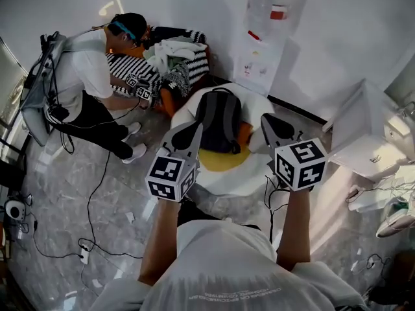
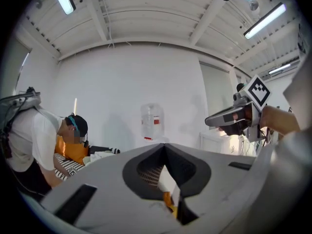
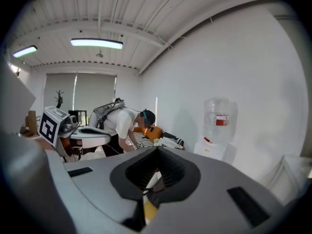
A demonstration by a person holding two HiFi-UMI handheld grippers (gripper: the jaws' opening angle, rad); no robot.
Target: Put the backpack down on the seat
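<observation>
A dark grey backpack lies flat on a round white seat with a yellow cushion, in the head view's middle. My left gripper hovers just left of the backpack, shut and holding nothing. At the same height on the backpack's right, my right gripper is also shut and empty. Neither touches the backpack. In the left gripper view the jaws meet, and the right gripper shows at right. The right gripper view has its jaws closed, with the left gripper at left.
Another person crouches at the back left beside an orange seat piled with striped and white clothes. A water dispenser stands against the back wall. A white table is at right. Cables trail over the grey floor at left.
</observation>
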